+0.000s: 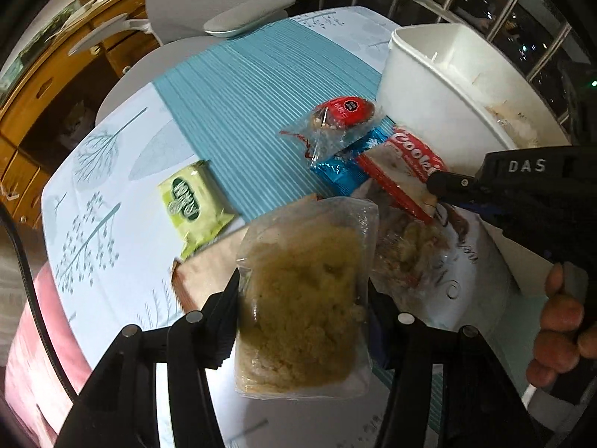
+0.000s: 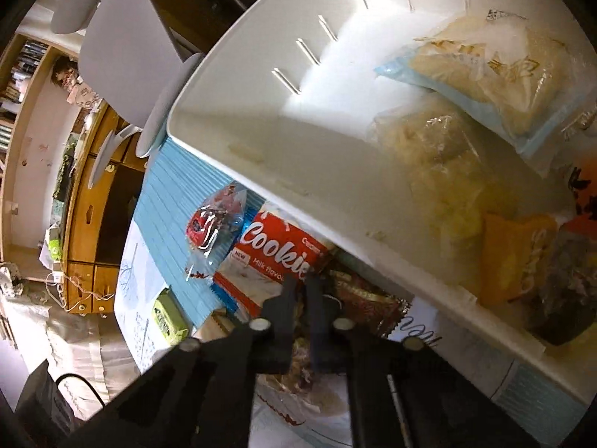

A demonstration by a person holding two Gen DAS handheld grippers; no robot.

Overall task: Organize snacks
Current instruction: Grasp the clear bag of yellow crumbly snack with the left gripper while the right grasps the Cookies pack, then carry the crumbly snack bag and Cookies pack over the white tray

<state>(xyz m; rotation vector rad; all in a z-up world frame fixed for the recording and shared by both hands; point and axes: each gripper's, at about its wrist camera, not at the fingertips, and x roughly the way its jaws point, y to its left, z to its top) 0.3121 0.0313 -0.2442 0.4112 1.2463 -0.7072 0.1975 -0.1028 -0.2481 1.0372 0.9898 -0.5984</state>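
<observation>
Left wrist view: the left gripper (image 1: 302, 298) clamps a clear bag of crumbly yellow snack (image 1: 304, 317). Beyond it lie a leaf-print tablecloth (image 1: 112, 194), a blue striped runner (image 1: 242, 86), a white bin (image 1: 429, 86) and a grey chair (image 1: 209, 0).

Right wrist view: the right gripper (image 2: 301, 285) pinches shut on the red cookie pack (image 2: 276, 261); the bin (image 2: 298, 156) just beyond holds snacks.

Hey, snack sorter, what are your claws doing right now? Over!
Left claw clamped on clear crumbly snack pack. Right claw pinched shut at red Cookies pack. White bin close by. Nothing blocking.
</observation>
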